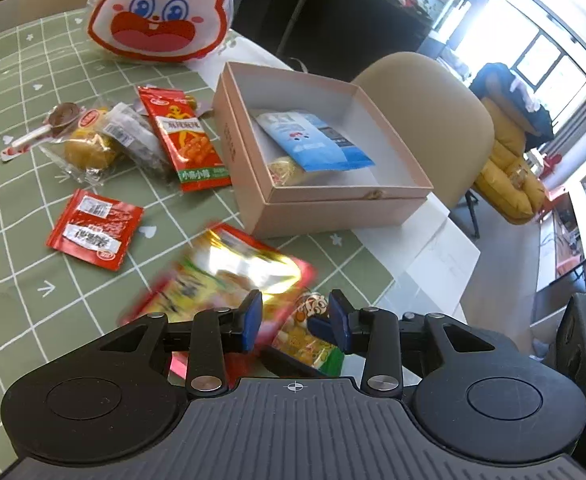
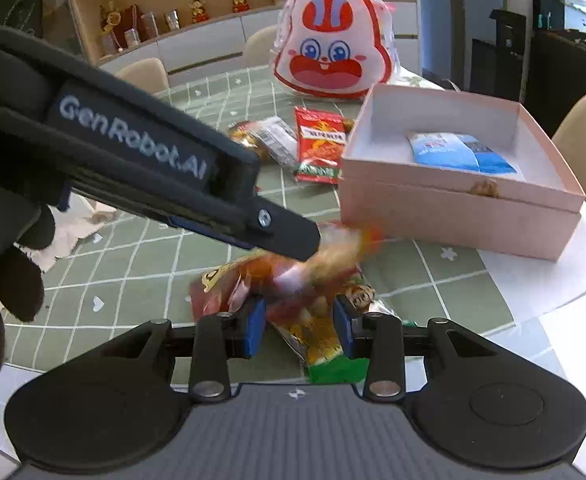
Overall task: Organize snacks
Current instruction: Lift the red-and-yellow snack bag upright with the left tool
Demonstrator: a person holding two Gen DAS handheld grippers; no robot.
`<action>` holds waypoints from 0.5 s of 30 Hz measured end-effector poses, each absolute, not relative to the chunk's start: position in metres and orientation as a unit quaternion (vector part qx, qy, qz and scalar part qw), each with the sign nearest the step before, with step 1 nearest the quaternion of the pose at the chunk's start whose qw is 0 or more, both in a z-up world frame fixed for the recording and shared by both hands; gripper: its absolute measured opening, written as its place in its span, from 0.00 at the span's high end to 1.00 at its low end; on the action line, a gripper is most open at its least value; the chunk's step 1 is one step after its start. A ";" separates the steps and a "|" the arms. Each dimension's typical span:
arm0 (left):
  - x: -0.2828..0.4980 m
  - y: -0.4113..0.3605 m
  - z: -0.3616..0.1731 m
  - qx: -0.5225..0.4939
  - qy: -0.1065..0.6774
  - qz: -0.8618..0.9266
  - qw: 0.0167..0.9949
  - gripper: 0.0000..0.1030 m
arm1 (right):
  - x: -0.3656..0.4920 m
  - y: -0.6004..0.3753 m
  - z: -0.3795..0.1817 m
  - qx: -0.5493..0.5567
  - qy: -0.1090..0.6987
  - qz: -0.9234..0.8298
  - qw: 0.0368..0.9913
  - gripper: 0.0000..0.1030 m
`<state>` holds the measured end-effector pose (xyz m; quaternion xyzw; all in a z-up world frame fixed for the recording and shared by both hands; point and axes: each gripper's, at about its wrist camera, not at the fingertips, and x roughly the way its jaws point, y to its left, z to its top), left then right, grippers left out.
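A pink open box (image 1: 373,196) (image 2: 453,216) stands on the green checked cloth and holds a blue-white packet (image 1: 317,140) (image 2: 461,152) and a yellow snack (image 1: 285,168). In front of it a shiny red-yellow packet (image 1: 233,272) (image 2: 333,248) shows blurred. My left gripper (image 1: 296,318) (image 2: 305,246) is open, its left pad at that packet's edge and its tip over it in the right wrist view. My right gripper (image 2: 299,328) is shut on a packet with a tiger print and a green end (image 2: 317,344) (image 1: 313,332).
A rabbit-face bag (image 1: 161,12) (image 2: 333,52) stands at the back. Left of the box lie a long red packet (image 1: 185,140) (image 2: 319,144), a small red sachet (image 1: 93,230), a wrapped pastry (image 1: 89,148) and a lollipop (image 1: 53,120). A beige chair (image 1: 433,120) stands past the table's right edge. A gloved hand (image 2: 5,280) holds the left gripper.
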<state>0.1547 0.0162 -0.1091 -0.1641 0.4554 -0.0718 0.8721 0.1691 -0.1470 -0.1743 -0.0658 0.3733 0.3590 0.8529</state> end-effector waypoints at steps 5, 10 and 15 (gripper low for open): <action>0.146 0.028 -0.108 -0.149 0.451 -0.069 0.877 0.60 | 0.165 -0.137 -0.170 -0.080 0.354 0.370 0.855 0.63; 0.144 0.064 -0.119 -0.167 0.447 -0.033 0.878 0.60 | 0.173 -0.148 -0.164 -0.096 0.334 0.335 0.876 0.61; 0.154 0.107 -0.144 -0.234 0.434 0.008 0.870 0.61 | 0.184 -0.164 -0.163 -0.044 0.361 0.318 0.876 0.44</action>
